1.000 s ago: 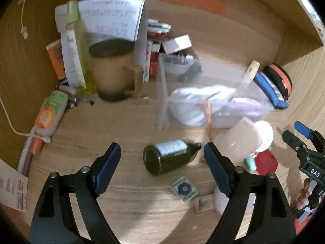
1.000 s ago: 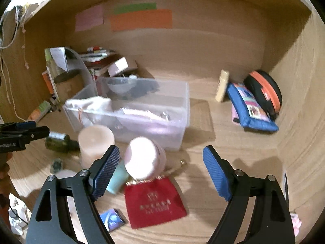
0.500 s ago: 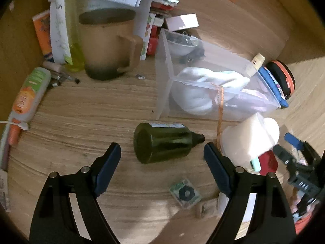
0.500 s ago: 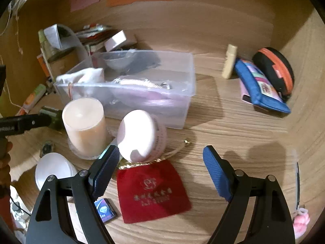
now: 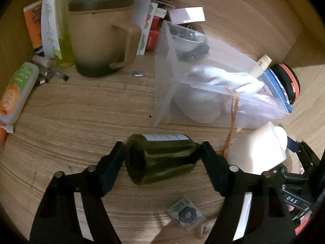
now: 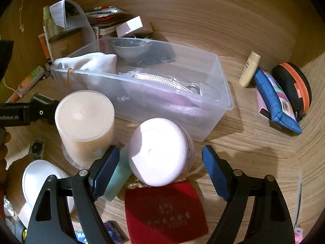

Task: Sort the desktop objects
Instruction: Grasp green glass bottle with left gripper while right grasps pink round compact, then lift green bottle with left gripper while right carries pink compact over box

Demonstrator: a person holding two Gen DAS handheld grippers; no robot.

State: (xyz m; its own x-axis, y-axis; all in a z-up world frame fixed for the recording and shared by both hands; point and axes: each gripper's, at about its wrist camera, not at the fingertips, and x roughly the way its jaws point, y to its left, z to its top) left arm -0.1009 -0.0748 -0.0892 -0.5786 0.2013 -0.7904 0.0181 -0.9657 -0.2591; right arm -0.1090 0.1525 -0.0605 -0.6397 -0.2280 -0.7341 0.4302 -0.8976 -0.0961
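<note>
"DAS" on right gripper (image 5: pixel 294 200); "nRobot.AI" on left gripper (image 6: pixel 12 117).

The left gripper (image 5: pixel 161 162) has its fingers closed on both sides of a green bottle (image 5: pixel 160 158) (lying sideways) before a clear bin (image 5: pixel 162 93).

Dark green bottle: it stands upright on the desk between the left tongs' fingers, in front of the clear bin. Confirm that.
Not quite. The dark green bottle lies on its side, base toward the camera, between the left tongs, in front of the clear bin. The left wrist view shows it.
</note>
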